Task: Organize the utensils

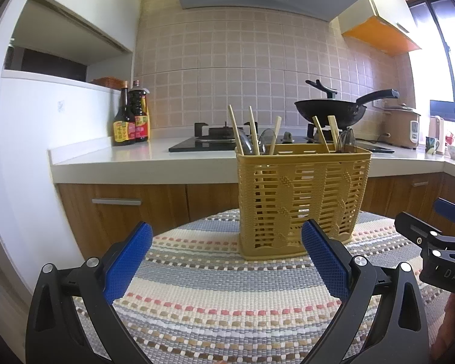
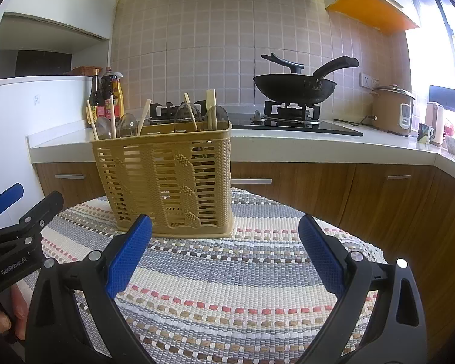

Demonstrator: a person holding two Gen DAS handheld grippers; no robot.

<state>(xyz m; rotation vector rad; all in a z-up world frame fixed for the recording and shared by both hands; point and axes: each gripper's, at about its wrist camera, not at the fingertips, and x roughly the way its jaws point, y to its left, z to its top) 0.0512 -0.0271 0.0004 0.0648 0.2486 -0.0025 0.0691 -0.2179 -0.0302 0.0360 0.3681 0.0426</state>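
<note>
A tan slotted utensil basket (image 1: 300,200) (image 2: 166,182) stands upright on a striped woven mat (image 1: 215,297) (image 2: 227,291). Several wooden chopsticks (image 1: 236,130) (image 2: 210,109) and clear plastic spoons (image 1: 267,141) (image 2: 127,126) stick up out of it. My left gripper (image 1: 227,242) is open just in front of the basket, nothing between its blue pads (image 1: 127,264). My right gripper (image 2: 226,236) is also open and empty, with the basket ahead to its left. Each gripper shows at the edge of the other's view, the right one (image 1: 433,242) and the left one (image 2: 15,218).
Behind the mat runs a white kitchen counter (image 1: 112,157) (image 2: 379,148) with a gas hob, a black wok (image 1: 330,110) (image 2: 294,86), sauce bottles (image 1: 130,118) (image 2: 106,97), a rice cooker (image 2: 392,109) and a mug (image 2: 424,133). Wooden cabinets stand below. A hand (image 2: 12,315) holds the left gripper.
</note>
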